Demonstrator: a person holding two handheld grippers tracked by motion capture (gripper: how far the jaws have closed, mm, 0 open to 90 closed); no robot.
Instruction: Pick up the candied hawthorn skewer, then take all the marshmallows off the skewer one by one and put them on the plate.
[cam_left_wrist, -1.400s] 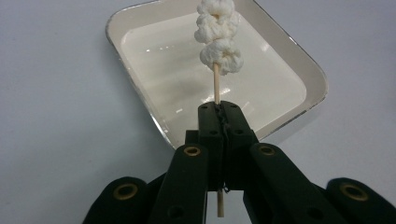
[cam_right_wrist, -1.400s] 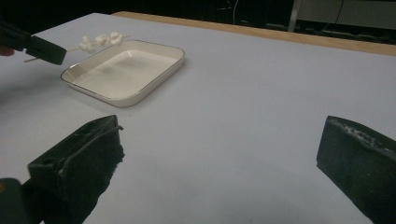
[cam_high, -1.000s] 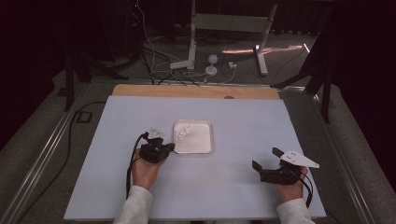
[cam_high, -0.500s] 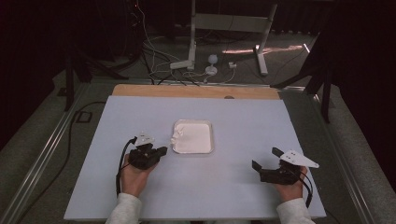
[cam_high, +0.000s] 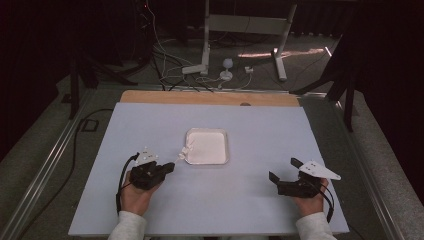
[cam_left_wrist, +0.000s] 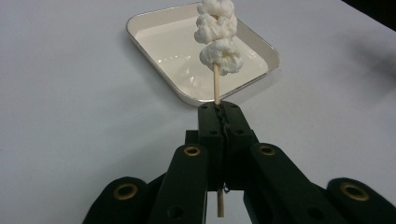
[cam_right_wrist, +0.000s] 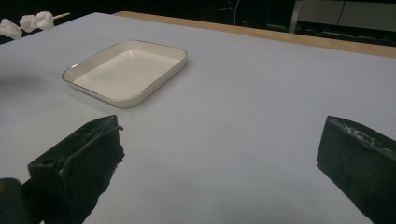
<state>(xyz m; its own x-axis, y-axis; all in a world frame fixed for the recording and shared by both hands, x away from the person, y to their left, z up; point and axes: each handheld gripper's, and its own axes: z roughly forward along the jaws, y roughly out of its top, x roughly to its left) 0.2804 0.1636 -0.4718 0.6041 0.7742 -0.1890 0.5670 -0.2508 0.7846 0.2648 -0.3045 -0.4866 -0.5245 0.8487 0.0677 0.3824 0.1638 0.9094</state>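
Skewer (cam_left_wrist: 216, 88) of white lumps, pinched in the left gripper (cam_high: 167, 167), points toward the tray (cam_high: 207, 146) just beyond; right gripper (cam_high: 284, 176) fingers spread, empty.

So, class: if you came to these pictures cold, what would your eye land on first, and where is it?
First, the white fluffy lumps on a thin wooden skewer, clamped between the left gripper's fingers and held up at the near left corner of the tray. Next, the shallow white tray, empty, near the middle of the pale table. The right gripper rests open at the near right, holding nothing.
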